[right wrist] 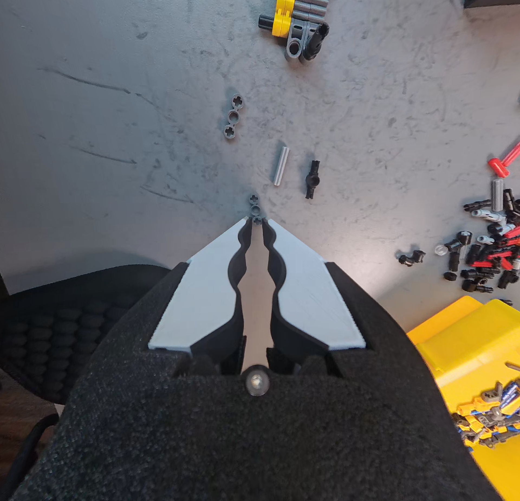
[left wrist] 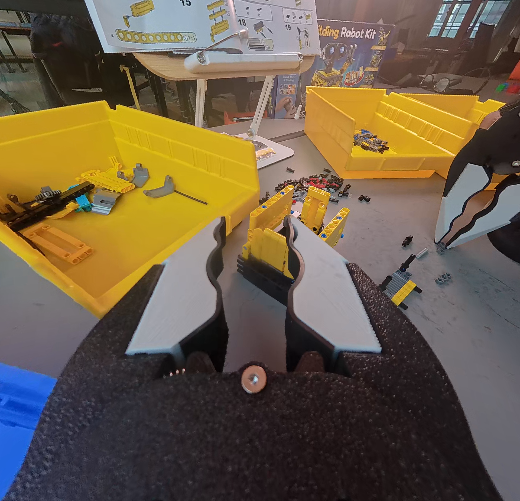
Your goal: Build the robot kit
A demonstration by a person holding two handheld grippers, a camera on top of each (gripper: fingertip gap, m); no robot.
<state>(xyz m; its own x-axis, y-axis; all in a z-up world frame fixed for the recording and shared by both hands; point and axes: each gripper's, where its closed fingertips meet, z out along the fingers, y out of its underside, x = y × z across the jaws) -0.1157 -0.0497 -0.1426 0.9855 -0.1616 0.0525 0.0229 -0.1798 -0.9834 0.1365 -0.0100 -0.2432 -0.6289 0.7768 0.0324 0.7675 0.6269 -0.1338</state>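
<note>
Scuffed grey tabletop point(right wrist: 112, 121) fills a workshop scene, with a large yellow bin point(left wrist: 168, 234) of loose building pieces at the left and a second yellow bin point(left wrist: 365, 138) at the far right; an instruction booklet point(left wrist: 197, 11) stands on a stand behind them, beside a kit box point(left wrist: 351, 54). The left gripper point(left wrist: 254, 224) hangs with jaws wide apart just before a yellow and black brick assembly point(left wrist: 270, 248), its right finger overlapping the model's edge; whether they touch cannot be told. The right gripper point(right wrist: 255, 220) points down at the table, jaws narrowed onto the near end of a small grey three-hole link point(right wrist: 255, 210); a twin grey link point(right wrist: 233, 117), a pale axle point(right wrist: 281, 165) and a black connector point(right wrist: 312, 179) lie just beyond; a heap of black and red pins point(right wrist: 489, 248) crowds the right.
</note>
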